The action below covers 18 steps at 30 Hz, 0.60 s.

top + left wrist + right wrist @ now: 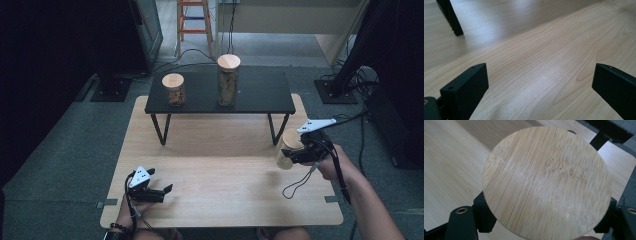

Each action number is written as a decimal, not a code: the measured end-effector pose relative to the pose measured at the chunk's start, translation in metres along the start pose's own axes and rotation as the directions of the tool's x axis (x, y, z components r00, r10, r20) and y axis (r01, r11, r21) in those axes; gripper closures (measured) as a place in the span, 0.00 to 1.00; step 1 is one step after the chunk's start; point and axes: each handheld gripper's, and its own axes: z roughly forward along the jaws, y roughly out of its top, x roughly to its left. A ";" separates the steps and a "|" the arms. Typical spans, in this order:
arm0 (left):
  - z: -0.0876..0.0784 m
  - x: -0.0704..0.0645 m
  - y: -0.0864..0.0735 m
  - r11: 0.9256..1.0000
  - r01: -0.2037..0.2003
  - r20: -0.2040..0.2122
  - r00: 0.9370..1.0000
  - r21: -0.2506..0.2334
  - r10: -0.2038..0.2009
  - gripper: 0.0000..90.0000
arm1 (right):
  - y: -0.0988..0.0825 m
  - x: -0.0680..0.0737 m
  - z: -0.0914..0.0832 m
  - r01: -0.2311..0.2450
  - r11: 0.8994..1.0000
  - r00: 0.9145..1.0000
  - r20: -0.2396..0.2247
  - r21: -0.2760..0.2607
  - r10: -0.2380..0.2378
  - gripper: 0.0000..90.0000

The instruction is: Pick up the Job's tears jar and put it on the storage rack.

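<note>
A glass jar with a round bamboo lid (290,138) hangs above the right side of the wooden table (220,180), clamped from the side by my right gripper (295,155). In the right gripper view the lid (546,182) faces the camera, and a black finger (484,213) presses on each side just below it. My left gripper (162,192) rests low near the table's front left edge. In the left gripper view, my left gripper (540,85) stands open, jaws wide apart over bare wood with nothing between them.
A low black shelf (260,92) on thin legs stands across the back of the table. It carries a short lidded jar (174,89) and a tall lidded jar (228,80). A wooden ladder (194,20) and cables lie on the floor beyond.
</note>
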 end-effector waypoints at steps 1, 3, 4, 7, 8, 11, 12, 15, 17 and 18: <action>0.000 0.000 0.000 1.000 -0.003 0.000 1.000 0.000 0.003 0.01 | 0.003 -0.001 -0.001 -0.001 1.000 1.000 0.000 0.000 0.001 0.28; 0.000 0.000 0.000 1.000 -0.004 0.000 1.000 0.000 0.004 0.01 | 0.008 -0.002 -0.003 -0.007 1.000 1.000 0.005 -0.003 0.007 0.28; 0.000 0.000 0.000 1.000 -0.002 -0.001 1.000 -0.001 0.002 0.01 | 0.010 -0.002 -0.004 -0.005 1.000 1.000 0.007 -0.003 0.005 0.28; -0.001 0.000 -0.001 1.000 0.000 -0.001 1.000 -0.006 0.000 0.01 | 0.020 -0.003 -0.009 -0.002 1.000 1.000 0.013 -0.010 0.002 0.28; -0.001 0.000 -0.001 1.000 -0.001 -0.001 1.000 -0.006 0.001 0.01 | 0.022 -0.003 -0.010 0.000 1.000 1.000 0.013 -0.014 0.000 0.28; -0.001 0.000 -0.001 1.000 -0.004 -0.001 1.000 -0.005 0.004 0.01 | 0.030 -0.003 -0.014 0.006 1.000 1.000 0.017 -0.020 -0.006 0.28; -0.001 0.000 -0.001 1.000 -0.004 0.000 1.000 -0.005 0.004 0.01 | 0.032 -0.003 -0.014 0.015 1.000 1.000 0.018 -0.023 -0.015 0.28; -0.001 0.000 -0.001 1.000 -0.004 0.000 1.000 -0.007 0.004 0.01 | 0.039 -0.004 -0.017 0.021 1.000 1.000 0.018 -0.023 -0.020 0.28; -0.001 0.000 -0.001 1.000 -0.003 0.000 1.000 -0.008 0.003 0.01 | 0.044 -0.005 -0.018 0.024 0.999 1.000 0.017 -0.023 -0.024 0.28; -0.001 0.000 -0.001 1.000 -0.003 0.000 1.000 -0.008 0.003 0.01 | 0.046 -0.005 -0.019 0.027 0.999 0.999 0.018 -0.025 -0.027 0.28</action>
